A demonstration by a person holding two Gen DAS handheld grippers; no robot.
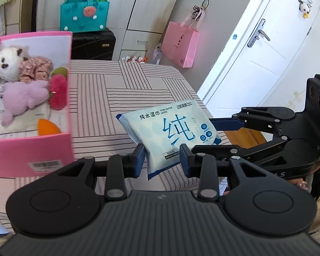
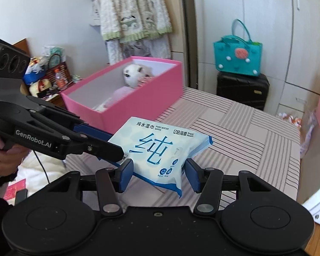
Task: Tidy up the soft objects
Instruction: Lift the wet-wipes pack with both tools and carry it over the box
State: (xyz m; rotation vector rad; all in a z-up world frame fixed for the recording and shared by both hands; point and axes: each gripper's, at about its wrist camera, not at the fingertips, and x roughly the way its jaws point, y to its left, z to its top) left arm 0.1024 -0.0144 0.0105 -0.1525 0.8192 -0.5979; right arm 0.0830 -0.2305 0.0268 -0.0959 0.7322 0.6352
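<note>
Pale-blue plastic wet-wipe pack [image 1: 170,132], long axis crosswise, hangs above the striped bed [image 1: 117,91], pinched by the left gripper [image 1: 162,160], loose inside the right gripper's [image 2: 159,176] parted jaws, pink box [image 1: 32,149] to its left.

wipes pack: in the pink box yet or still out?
Out. The wipes pack hangs above the striped bed, beside the pink box, with both grippers at it.

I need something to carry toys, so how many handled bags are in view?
2: a teal felt tote bag standing on the black suitcase, and a pink paper shopping bag hanging against the wardrobe. Others may be hidden.
</note>
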